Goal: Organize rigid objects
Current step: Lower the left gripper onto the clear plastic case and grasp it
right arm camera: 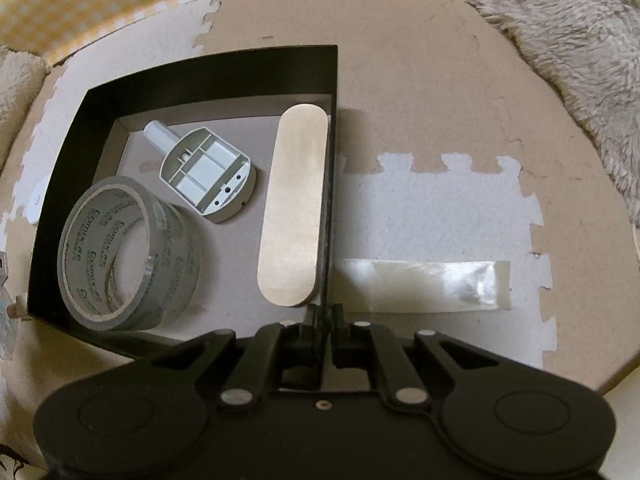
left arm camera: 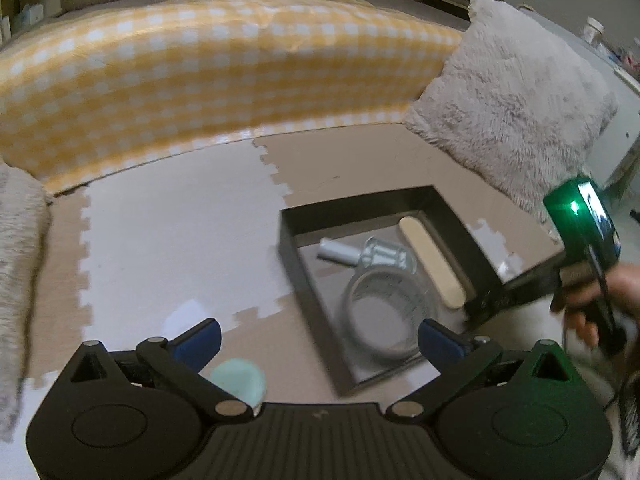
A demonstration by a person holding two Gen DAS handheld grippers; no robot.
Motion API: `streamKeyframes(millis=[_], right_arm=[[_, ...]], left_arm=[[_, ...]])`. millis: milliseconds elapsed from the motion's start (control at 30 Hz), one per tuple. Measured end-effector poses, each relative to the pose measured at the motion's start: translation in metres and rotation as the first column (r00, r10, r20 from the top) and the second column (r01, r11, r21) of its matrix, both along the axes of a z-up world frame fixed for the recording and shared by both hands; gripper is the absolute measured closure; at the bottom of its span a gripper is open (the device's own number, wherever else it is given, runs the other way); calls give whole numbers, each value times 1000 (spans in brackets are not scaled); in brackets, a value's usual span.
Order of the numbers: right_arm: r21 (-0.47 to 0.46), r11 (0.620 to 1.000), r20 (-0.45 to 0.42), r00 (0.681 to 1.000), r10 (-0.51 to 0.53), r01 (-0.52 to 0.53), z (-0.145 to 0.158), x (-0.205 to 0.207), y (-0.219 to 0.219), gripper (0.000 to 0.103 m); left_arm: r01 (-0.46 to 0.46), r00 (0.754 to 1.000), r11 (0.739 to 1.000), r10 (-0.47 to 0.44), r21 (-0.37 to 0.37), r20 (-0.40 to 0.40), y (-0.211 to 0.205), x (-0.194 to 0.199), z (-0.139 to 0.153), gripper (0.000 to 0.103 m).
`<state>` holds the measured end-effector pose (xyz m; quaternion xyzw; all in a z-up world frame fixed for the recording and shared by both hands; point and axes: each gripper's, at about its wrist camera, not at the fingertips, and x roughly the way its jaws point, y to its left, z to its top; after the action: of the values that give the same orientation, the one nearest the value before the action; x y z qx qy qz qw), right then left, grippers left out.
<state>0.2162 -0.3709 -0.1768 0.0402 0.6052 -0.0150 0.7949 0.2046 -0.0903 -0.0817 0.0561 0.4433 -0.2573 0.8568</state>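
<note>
While black box [right arm camera: 212, 68] on foam floor mat [right arm camera: 440, 216] already holds tape roll [right arm camera: 120, 252], wooden oval [right arm camera: 294, 208], white plastic part [right arm camera: 208, 172]: right gripper [right arm camera: 322, 320] fingers pinching box wall, left gripper [left arm camera: 318, 338] fingers spread, empty; mint object [left arm camera: 238, 380] left outside, likely next.

1. A home living area is showing here: a low seat or mattress under a yellow-and-white checked cover [left arm camera: 208, 76] is running along the far edge of the floor.
2. Shaggy grey cushions [left arm camera: 508, 108] are lying at either end of it (soft furnishings, not workshop gear).
3. Interlocking foam floor mats [right arm camera: 440, 208] in beige and white are covering the floor, jigsaw edges showing.
4. Cluttered shelves are blurring into the corners.
</note>
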Motion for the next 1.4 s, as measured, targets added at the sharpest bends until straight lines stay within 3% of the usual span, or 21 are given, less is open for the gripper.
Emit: streamKeyframes(millis=[200, 500, 667, 933, 1067, 1333, 1400], right_arm=[[8, 1000, -20, 1000, 2, -2, -4, 5, 1, 97], [11, 1000, -18, 1000, 6, -5, -4, 4, -2, 97], [5, 1000, -17, 1000, 6, -6, -5, 3, 0, 97], [0, 1000, -8, 1000, 13, -13, -4, 2, 1, 97], [15, 1000, -2, 1000, 10, -10, -3, 1, -1, 96], [12, 1000, 1, 1000, 4, -4, -3, 0, -2, 95], [-9, 1000, 1, 1000, -4, 4, -3, 0, -2, 84]], left_arm=[[-20, 999, 999, 18, 37, 49, 42, -11, 6, 0], [-76, 996, 996, 74, 52, 49, 94, -12, 6, 0], [-96, 995, 988, 100, 125, -24, 113, -6, -16, 0], [-9, 967, 962, 78, 273, -242, 125, -2, -72, 0], [25, 956, 947, 70, 320, -283, 124, -5, -89, 0], [41, 944, 940, 74, 338, -320, 123, -4, -103, 2], [35, 942, 936, 86, 351, -324, 124, -2, -107, 6]])
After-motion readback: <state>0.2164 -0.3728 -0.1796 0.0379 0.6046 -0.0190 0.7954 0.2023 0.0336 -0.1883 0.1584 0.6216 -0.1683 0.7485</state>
